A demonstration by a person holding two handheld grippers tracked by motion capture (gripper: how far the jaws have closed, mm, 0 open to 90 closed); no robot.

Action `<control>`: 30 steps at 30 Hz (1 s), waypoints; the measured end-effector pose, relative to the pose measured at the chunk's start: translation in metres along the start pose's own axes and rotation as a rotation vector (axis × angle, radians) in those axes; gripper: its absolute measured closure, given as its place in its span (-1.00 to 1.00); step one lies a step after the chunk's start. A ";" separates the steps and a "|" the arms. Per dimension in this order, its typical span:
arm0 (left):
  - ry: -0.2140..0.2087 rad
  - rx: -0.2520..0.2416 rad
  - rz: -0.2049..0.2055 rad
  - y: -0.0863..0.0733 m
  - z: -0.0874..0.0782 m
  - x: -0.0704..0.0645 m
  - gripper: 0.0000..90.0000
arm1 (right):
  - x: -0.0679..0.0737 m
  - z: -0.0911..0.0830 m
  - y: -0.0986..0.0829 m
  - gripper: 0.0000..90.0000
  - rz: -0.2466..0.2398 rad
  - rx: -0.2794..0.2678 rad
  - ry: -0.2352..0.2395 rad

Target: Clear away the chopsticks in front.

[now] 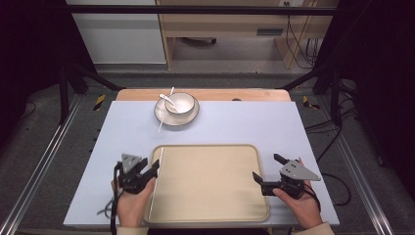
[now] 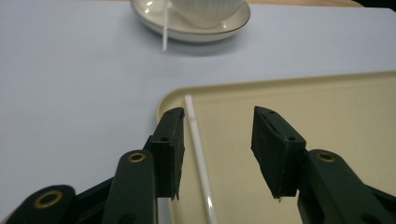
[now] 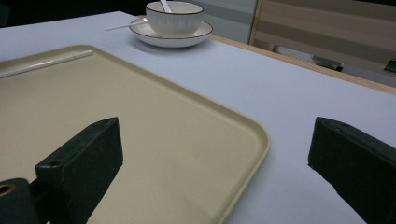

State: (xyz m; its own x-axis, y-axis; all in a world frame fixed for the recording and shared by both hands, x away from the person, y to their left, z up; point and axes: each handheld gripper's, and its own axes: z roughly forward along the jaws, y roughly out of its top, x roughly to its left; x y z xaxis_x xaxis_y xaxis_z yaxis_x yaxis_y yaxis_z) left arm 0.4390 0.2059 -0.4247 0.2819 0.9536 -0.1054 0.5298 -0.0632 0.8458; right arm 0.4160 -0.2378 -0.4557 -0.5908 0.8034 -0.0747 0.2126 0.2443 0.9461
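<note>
- Left gripper [image 1: 152,169]: jaws spread over the tray's left rim, holding nothing; a white chopstick [image 2: 198,154] lies between them.
- Right gripper [image 1: 268,172]: jaws wide, straddling the right rim.
- Beige tray [image 1: 210,181]: near edge of the table; bite both rims squarely, lift level.
- Bowl on saucer [image 1: 177,108]: well apart, far side.

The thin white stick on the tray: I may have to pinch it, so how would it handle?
The white stick looks slim and round, so likely light and apt to roll. Lying flat along the tray rim, it may slip from the left gripper.
</note>
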 end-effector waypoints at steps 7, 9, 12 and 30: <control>-0.017 0.049 0.115 0.046 0.048 0.020 0.09 | 0.000 0.000 -0.001 -0.93 -0.004 0.005 -0.002; -0.017 0.043 0.153 0.054 0.058 0.024 0.04 | 0.000 0.001 -0.001 -0.93 -0.006 0.010 -0.001; -0.029 0.033 0.195 0.064 0.074 0.028 -0.03 | 0.001 0.003 -0.001 -0.93 -0.017 0.017 0.006; 0.017 0.033 0.176 0.080 0.142 0.052 0.08 | 0.001 0.004 -0.002 -0.93 -0.039 0.038 -0.006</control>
State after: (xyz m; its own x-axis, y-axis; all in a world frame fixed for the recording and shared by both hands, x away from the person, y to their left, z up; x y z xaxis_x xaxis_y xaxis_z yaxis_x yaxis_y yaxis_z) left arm 0.6097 0.2083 -0.4368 0.3589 0.9319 0.0521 0.4999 -0.2391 0.8325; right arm 0.4181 -0.2354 -0.4595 -0.5945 0.7961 -0.1130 0.2191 0.2956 0.9298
